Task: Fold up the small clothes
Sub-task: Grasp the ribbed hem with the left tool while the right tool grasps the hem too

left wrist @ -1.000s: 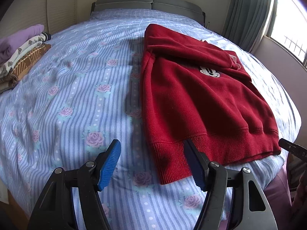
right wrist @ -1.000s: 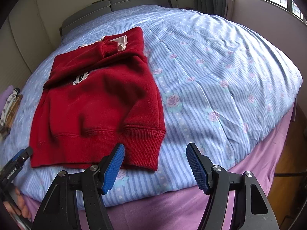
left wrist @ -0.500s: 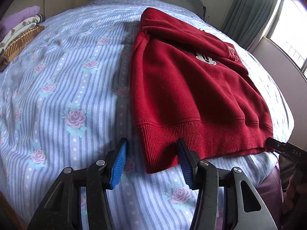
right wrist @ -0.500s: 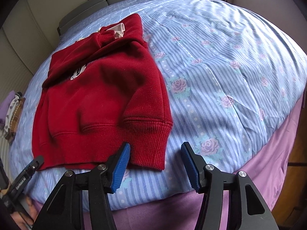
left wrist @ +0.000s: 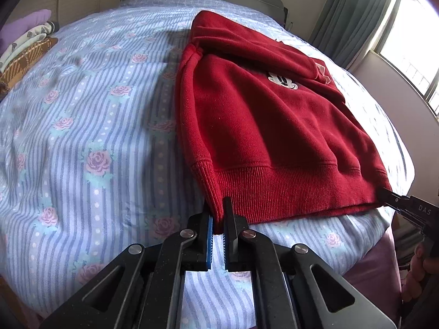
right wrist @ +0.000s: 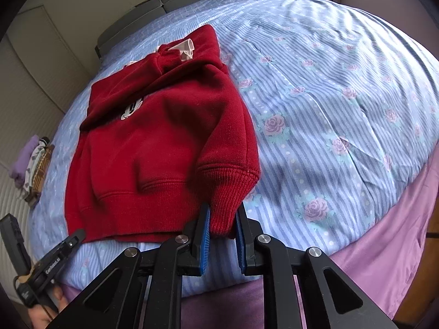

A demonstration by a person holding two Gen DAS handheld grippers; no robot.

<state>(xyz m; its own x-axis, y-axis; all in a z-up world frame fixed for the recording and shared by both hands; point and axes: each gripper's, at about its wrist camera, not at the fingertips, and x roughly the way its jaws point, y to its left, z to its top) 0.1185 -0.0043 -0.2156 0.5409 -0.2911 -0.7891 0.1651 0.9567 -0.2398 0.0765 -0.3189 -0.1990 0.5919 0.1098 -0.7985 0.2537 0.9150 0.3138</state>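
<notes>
Left gripper (left wrist: 218, 226) pinches the near-left ribbed hem corner of the red fleece sweatshirt (left wrist: 260, 115); right gripper (right wrist: 222, 226) clamps the near-right corner. It lies flat on the rose-striped quilt (left wrist: 90, 126), folded clothes (left wrist: 24, 46) far left.

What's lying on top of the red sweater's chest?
A folded red sleeve lies across the red sweater, partly covering the cartoon face patch. What is under the sweater besides the floral bedsheet is hidden.

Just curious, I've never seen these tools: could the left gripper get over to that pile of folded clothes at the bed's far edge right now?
Probably not as things stand: the left gripper is shut on the red sweatshirt hem, and the folded clothes lie far across the bedspread.
</notes>
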